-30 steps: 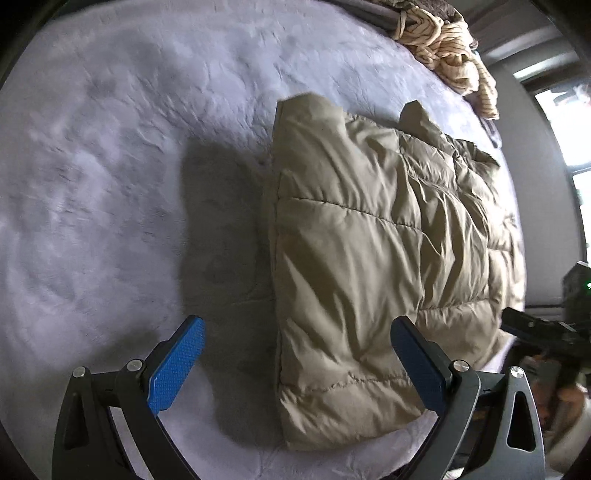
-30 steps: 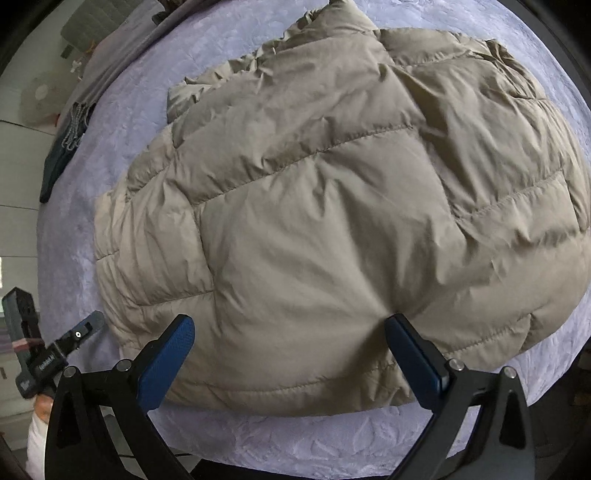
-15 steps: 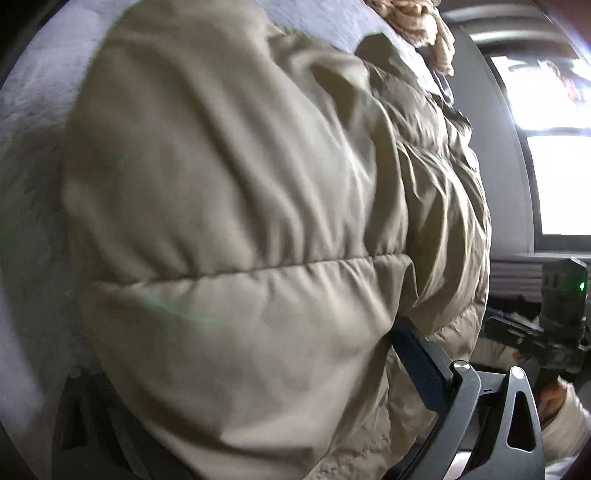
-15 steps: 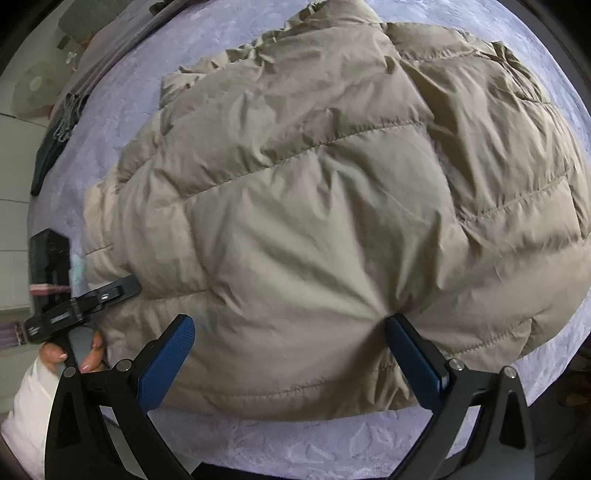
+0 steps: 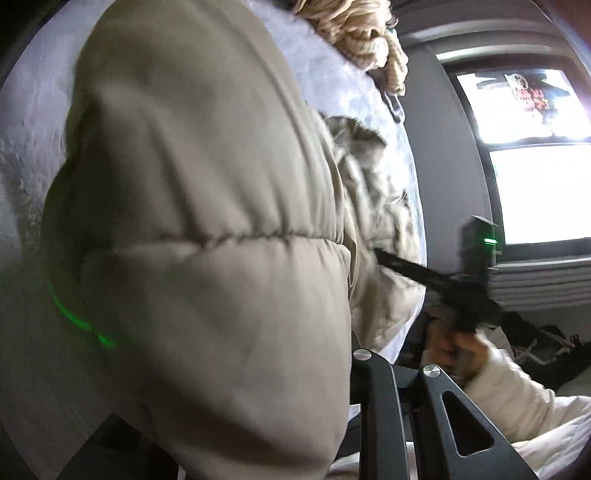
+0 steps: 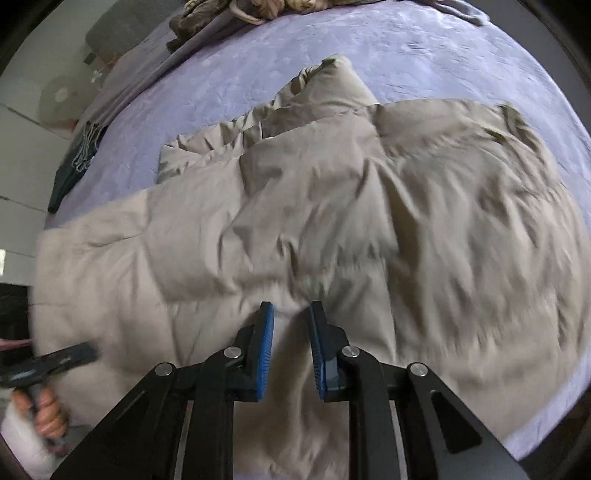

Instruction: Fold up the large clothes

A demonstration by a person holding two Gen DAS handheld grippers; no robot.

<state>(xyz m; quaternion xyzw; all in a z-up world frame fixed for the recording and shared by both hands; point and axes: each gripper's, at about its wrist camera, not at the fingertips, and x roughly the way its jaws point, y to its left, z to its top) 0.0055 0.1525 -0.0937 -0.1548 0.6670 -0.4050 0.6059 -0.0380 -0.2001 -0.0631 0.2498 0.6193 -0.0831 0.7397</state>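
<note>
A beige puffer jacket (image 6: 332,206) lies spread on the lilac bedspread (image 6: 406,55). My right gripper (image 6: 291,314) points steeply down at its near hem. Its jaws are closing, and the blue pads (image 6: 266,332) pinch a ridge of the fabric. In the left wrist view a raised bulge of the jacket (image 5: 207,221) fills the frame and hides the left gripper's fingertips. Only its black frame (image 5: 373,402) shows, and its jaws are closing on the fabric. The left gripper (image 6: 74,354) grips the jacket's left corner. The right gripper (image 5: 406,267) bites the hem at the right.
A cream knitted garment (image 5: 362,33) lies at the bed's far edge. Dark clothes with a fringed scarf (image 6: 74,158) hang over the bed's left side. A bright window (image 5: 535,184) and a grey wall stand to the right. A hand and white sleeve (image 5: 498,373) hold the right gripper.
Both grippers' jaws went from wide open to narrow on the jacket's near hem. The left gripper moved in and raised its corner. The jacket now creases and bunches toward the grips.
</note>
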